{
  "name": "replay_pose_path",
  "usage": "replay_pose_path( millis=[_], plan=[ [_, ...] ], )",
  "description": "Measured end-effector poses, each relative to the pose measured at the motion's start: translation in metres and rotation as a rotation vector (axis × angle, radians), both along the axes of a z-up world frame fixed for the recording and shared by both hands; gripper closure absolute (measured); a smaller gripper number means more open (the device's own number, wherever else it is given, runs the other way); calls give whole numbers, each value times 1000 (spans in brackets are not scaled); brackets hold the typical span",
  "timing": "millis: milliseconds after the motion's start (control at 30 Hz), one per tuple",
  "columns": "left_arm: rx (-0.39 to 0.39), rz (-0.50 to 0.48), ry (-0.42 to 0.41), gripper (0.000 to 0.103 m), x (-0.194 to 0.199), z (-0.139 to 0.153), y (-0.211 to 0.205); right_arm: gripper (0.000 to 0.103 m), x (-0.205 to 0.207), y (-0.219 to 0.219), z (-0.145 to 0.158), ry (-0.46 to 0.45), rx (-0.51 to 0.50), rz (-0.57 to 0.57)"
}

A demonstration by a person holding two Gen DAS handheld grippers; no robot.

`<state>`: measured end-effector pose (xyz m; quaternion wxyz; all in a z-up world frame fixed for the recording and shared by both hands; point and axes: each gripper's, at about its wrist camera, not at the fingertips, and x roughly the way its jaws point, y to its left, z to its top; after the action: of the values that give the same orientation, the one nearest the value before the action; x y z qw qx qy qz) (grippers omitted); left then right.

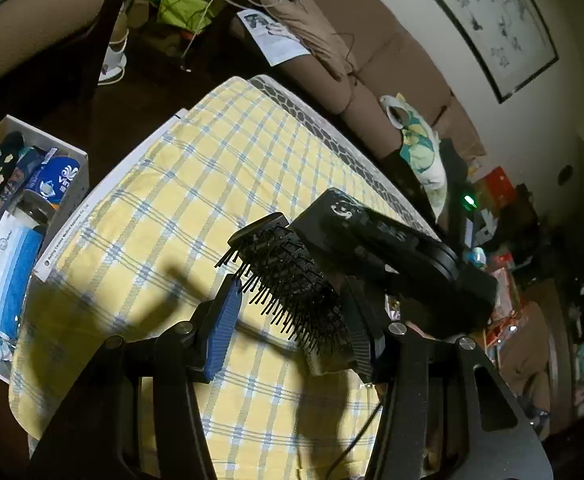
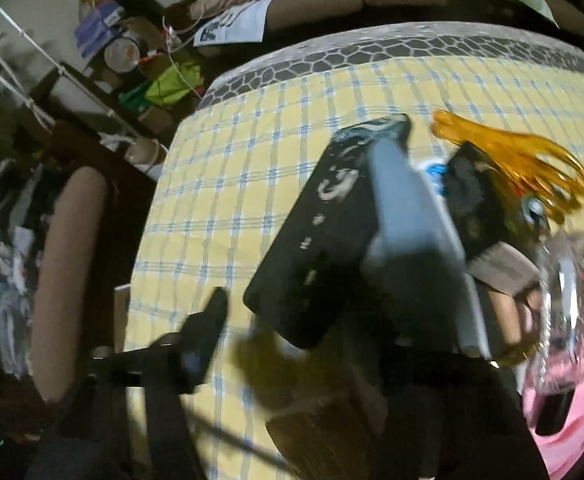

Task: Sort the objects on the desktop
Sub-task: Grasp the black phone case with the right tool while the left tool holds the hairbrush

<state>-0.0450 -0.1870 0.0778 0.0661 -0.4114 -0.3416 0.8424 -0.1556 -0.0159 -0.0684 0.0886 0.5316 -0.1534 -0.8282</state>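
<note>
Our left gripper grips a black hairbrush above the yellow checked cloth. Our right gripper, blurred, stands open around a black box; we cannot tell whether it touches. A white bin sits far left.

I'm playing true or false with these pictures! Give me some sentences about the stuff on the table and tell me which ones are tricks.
1. The left gripper holds a black hairbrush. True.
2. The tablecloth is red with dots. False: it is yellow with blue checks.
3. The scissors on the cloth have orange handles. True.
4. The white box beside the table has nothing in it. False: blue packets and other things are in it.
5. The hairbrush lies flat on the cloth. False: it is held up between the gripper's fingers, bristles sideways.
</note>
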Motion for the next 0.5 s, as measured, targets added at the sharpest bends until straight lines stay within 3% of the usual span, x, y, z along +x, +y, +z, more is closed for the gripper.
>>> replay_pose_path(
  millis=[33,100,133,167,233,300,500],
  plan=[
    [1,2,0,55,0,0,-1,22,-6,-8,-1,-14,42,17],
    [0,6,0,56,1,0,-3,23,-14,-19,-4,-31,107,41],
    [5,8,2,57,1,0,-4,39,-17,-20,-5,-26,113,49],
    [20,6,2,59,1,0,-6,65,-19,-18,-4,-17,99,54],
    [40,-2,1,66,1,0,-8,86,-18,-7,-4,-17,-26,57],
    [68,-1,8,66,1,0,-12,92,-14,1,4,11,-71,65],
    [65,-33,-39,66,-2,-7,-11,93,15,41,34,71,-162,114]
  ],
)
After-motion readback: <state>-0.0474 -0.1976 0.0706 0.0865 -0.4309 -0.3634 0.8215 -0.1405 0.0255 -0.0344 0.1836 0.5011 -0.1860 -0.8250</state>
